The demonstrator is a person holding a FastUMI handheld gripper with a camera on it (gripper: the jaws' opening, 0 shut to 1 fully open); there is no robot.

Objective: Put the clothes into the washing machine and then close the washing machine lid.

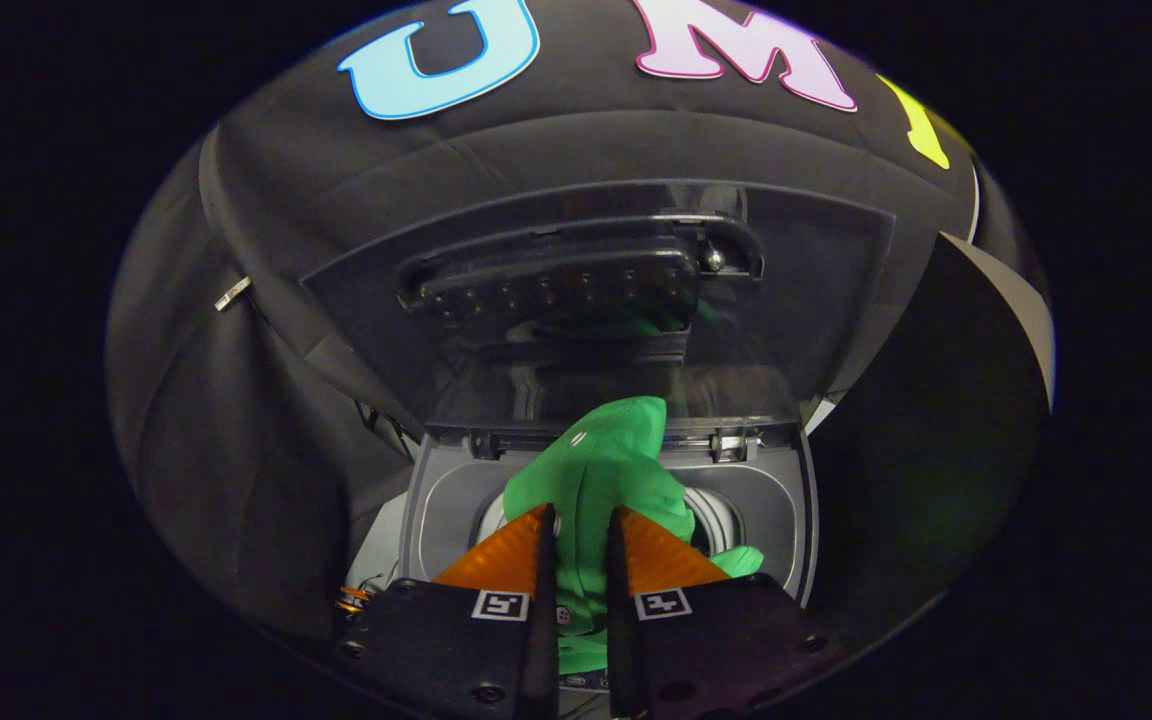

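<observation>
Gripper (577, 525) fingers clench a green garment (601, 480), as we see from the gripper view, both fingers pressing on the cloth bunched between them. We see the garment hanging over the open mouth of the washing machine (436, 500), its upper folds rising just ahead of the fingertips. Beyond them, the machine's transparent lid (596, 300) stands raised against the dark booth wall.

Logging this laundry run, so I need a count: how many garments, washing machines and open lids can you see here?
Green garment, pinched between the fingers of the gripper: 1
Washing machine: 1
Open lid, standing upright beyond the garment: 1
Total: 3
</observation>
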